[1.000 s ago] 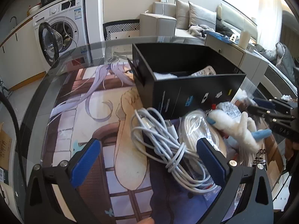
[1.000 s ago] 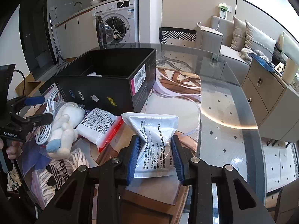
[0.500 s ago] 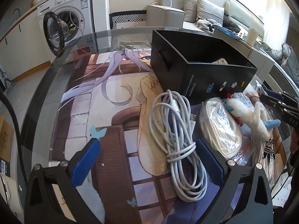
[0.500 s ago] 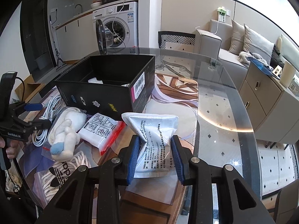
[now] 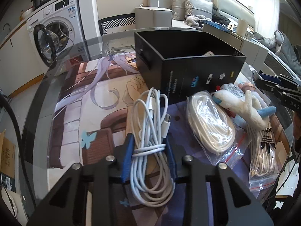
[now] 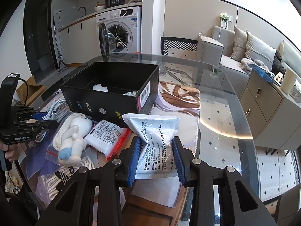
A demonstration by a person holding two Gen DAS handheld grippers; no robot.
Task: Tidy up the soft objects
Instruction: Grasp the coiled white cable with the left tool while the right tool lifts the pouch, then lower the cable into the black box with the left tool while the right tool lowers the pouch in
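Note:
My left gripper (image 5: 148,151) is shut on a bundle of white cables (image 5: 150,130) lying on the printed mat. My right gripper (image 6: 156,157) is shut on a white printed pouch (image 6: 155,131) and holds it in front of the open black box (image 6: 112,92). The box also shows in the left wrist view (image 5: 190,69), with white items inside. A white plush toy with blue tips (image 5: 248,107) lies on bagged rope (image 5: 210,126). It also shows in the right wrist view (image 6: 73,141), beside a red-edged zip bag (image 6: 107,135).
An Adidas-marked bag of cord (image 5: 263,150) lies at the mat's right. The round glass table's (image 6: 225,116) bare part lies to the right of the box. The left gripper's body (image 6: 20,126) is at the left of the right wrist view. A cabinet (image 6: 267,105) stands past the table.
My left gripper drew back from the box, dropped toward the cable bundle and closed its fingers on it. My right gripper kept its hold on the pouch and rose slightly.

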